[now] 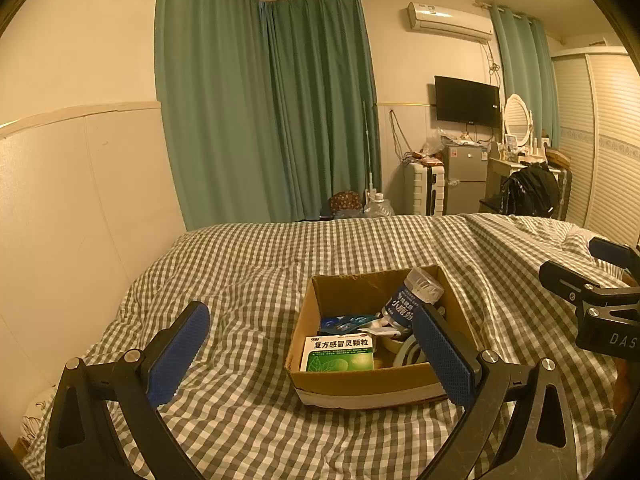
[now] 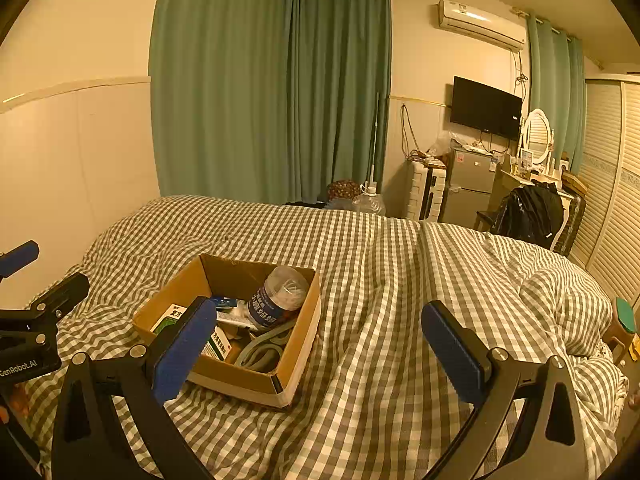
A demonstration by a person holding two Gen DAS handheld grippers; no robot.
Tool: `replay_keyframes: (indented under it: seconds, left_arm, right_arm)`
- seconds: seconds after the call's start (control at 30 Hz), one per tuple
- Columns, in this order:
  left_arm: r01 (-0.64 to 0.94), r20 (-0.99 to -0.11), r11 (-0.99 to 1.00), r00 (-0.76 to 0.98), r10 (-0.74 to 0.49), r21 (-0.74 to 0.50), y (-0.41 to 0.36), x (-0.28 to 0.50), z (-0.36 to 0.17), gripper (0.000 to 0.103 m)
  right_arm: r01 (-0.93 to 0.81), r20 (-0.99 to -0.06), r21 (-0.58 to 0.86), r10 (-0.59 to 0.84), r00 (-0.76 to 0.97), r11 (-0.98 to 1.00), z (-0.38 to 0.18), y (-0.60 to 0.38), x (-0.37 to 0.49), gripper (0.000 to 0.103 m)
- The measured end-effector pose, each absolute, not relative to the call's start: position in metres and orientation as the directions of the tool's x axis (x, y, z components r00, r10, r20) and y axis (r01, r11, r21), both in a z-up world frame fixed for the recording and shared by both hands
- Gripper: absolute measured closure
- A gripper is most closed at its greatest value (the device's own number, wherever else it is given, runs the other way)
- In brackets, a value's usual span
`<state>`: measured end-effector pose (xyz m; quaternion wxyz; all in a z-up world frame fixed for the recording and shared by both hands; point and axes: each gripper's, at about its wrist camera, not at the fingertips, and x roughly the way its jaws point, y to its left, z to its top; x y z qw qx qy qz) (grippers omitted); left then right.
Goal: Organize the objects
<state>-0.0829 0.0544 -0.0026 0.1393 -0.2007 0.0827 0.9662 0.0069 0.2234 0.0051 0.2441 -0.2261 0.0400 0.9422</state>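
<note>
Filled cardboard box (image 1: 362, 380) on checked bedspread (image 1: 240, 272)

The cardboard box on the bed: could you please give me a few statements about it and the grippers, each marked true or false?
1. The cardboard box sits on a checked bedspread. True.
2. The box is empty. False: it holds a green and white medicine carton, a bottle and other items.
3. The bottle stands upright outside the box. False: it leans tilted inside the box.
4. The left gripper is open and holds nothing. True.
5. The right gripper is shut on the bottle. False: its fingers are spread apart and empty.
</note>
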Motion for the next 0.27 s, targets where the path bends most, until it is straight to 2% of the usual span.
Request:
replay_keyframes:
  seconds: [0.27]
  left_arm:
    - [-0.309, -0.419, -0.946, -0.875, 0.241, 0.101, 0.0532, -0.0843, -0.0056, 0.0]
  right_arm:
    - [-0.48, -0.45, -0.037, 0.444, -0.775, -0.876, 0.0034, 0.2237, 0.0062, 0.0]
